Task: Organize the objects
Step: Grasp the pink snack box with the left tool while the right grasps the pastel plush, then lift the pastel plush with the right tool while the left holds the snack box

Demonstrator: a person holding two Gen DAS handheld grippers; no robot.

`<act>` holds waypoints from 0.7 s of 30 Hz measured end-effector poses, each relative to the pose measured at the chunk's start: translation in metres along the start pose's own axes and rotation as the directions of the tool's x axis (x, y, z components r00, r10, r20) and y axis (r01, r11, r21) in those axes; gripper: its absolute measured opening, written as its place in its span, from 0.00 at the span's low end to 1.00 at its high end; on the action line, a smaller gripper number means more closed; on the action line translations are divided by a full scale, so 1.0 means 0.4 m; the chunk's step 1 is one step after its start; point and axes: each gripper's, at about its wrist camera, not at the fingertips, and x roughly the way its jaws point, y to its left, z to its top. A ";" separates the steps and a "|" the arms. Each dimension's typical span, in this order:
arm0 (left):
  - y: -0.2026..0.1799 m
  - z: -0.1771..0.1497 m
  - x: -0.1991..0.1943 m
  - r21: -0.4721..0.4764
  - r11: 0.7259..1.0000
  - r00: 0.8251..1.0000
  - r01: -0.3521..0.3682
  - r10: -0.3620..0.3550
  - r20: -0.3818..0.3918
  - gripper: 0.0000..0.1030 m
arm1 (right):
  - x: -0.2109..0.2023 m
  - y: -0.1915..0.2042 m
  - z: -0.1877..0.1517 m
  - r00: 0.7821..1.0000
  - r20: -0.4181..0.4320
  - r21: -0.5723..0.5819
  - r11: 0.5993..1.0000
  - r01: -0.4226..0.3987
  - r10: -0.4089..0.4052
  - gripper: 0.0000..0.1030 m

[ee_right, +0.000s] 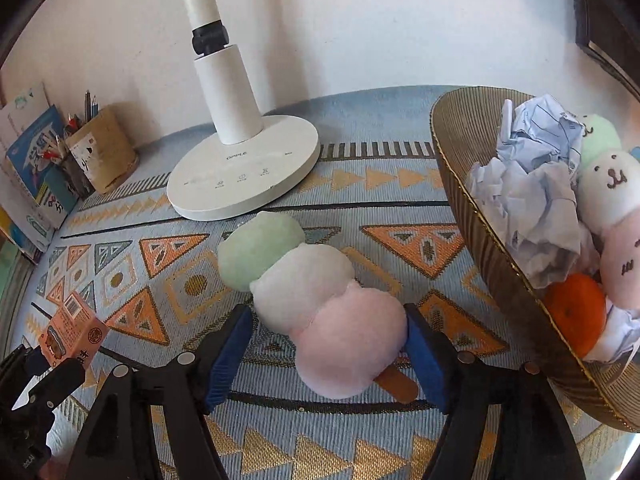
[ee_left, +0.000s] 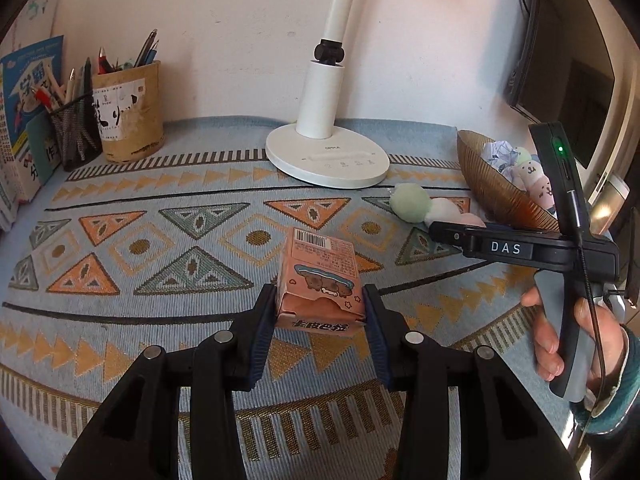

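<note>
We keep the pink carton [ee_left: 320, 280] pinched in the left gripper [ee_left: 320, 312]; the right gripper [ee_right: 326, 344] straddles the plush dango [ee_right: 304, 284] on the tabletop [ee_right: 360, 460], pads spread, presumably bound for the right-hand basket [ee_right: 480, 240].

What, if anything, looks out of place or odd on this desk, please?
The three-ball plush skewer lies loose on the patterned cloth beside the brown basket, which already holds a matching plush, an orange and crumpled paper that looks like rubbish.
</note>
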 end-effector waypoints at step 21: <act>0.003 -0.003 0.007 -0.003 1.000 1.000 0.007 -0.007 -0.008 0.38 | -0.231 0.072 -0.205 0.985 -0.099 0.159 0.979 -0.126 0.143 0.81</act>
